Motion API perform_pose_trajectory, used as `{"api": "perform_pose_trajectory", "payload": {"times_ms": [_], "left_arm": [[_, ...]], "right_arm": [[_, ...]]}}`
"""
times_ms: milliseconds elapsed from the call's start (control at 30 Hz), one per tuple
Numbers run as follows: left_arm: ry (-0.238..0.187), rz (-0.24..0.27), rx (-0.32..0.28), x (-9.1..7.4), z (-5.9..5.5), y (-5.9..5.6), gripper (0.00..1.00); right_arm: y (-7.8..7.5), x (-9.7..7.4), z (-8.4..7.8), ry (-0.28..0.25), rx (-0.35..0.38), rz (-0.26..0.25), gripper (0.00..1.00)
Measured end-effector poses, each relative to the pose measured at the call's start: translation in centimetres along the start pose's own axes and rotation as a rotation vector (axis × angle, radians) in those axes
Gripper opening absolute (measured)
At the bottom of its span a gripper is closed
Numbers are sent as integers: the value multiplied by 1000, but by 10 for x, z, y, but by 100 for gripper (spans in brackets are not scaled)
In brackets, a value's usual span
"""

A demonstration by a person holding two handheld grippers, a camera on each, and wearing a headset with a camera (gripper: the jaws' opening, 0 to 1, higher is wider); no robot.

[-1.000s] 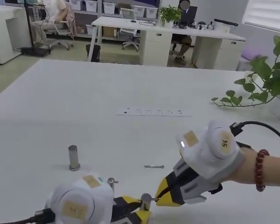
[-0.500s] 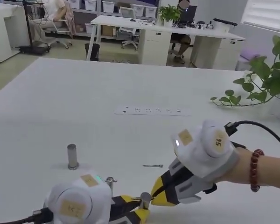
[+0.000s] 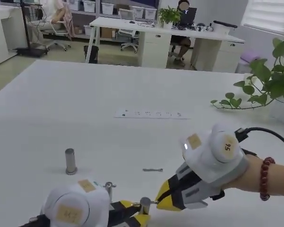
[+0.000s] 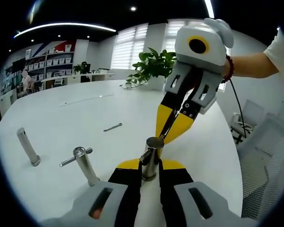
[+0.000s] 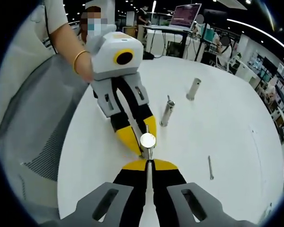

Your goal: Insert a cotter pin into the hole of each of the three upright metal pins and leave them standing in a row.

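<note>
While the white left gripper (image 4: 150, 166) clamps its yellow-tipped jaws low around a short silver metal pin (image 4: 151, 149) standing upright, the white right gripper (image 5: 149, 163) has its jaws pinched almost together on a thin silver wire cotter pin (image 4: 144, 155). The wire's end seems to poke out the held pin's far side, just under its head, though how far it is seated cannot be told. Just beside the held pin stands a second silver pin with a cotter through it (image 4: 83, 163). Further from the held pin stands a bare silver pin (image 4: 27, 146), and a loose silver cotter pin (image 4: 112, 126) lies flat on the white workbench (image 4: 75, 113) beyond the held pin. The cotter looks light, springy and easily bent — best pinched near its looped end and pushed straight. The solid pin seems stiff, smooth and tippy — a low grip suits it.
</note>
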State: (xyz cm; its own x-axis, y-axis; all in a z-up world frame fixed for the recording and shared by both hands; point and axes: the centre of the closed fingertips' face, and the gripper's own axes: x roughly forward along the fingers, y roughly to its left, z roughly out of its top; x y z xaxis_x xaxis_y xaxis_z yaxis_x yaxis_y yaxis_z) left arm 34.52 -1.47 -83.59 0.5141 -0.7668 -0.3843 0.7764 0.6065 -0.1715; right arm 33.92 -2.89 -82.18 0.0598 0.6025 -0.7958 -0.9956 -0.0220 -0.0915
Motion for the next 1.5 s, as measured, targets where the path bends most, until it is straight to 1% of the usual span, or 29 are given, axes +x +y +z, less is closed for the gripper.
{"api": "perform_pose_trajectory", "payload": {"times_ms": [367,533,633,767,933,1000,1100,1167,1267,1367,1500], "left_arm": [[7,-11,7,0,0,-1,12],[9,-14,8,0,0,-1,12],[23,-12,18,1,0,-1,12],[33,-12,23,1,0,0,13],[26,-14,26,0,5,1,18],[28,-14,31,-2,5,1,21],[34,-14,24,-4,3,1,22],[48,-13,24,-7,-1,2,24],[57,-12,34,-16,-3,3,26],[52,-15,40,-24,-3,2,29],[52,-18,51,-33,-5,1,32]], "right_arm": [[0,3,7,-5,-3,0,4],[1,3,6,-10,19,-3,4],[1,3,6,-14,31,-5,5],[0,4,6,-9,42,-13,10],[1,4,10,-28,64,-11,15],[1,3,11,-35,71,-12,16],[2,4,13,-41,76,-11,16],[3,4,13,-40,75,-8,16],[4,4,15,-43,75,-9,17],[4,4,16,-44,78,-10,18],[3,5,19,-61,90,-14,19]]}}
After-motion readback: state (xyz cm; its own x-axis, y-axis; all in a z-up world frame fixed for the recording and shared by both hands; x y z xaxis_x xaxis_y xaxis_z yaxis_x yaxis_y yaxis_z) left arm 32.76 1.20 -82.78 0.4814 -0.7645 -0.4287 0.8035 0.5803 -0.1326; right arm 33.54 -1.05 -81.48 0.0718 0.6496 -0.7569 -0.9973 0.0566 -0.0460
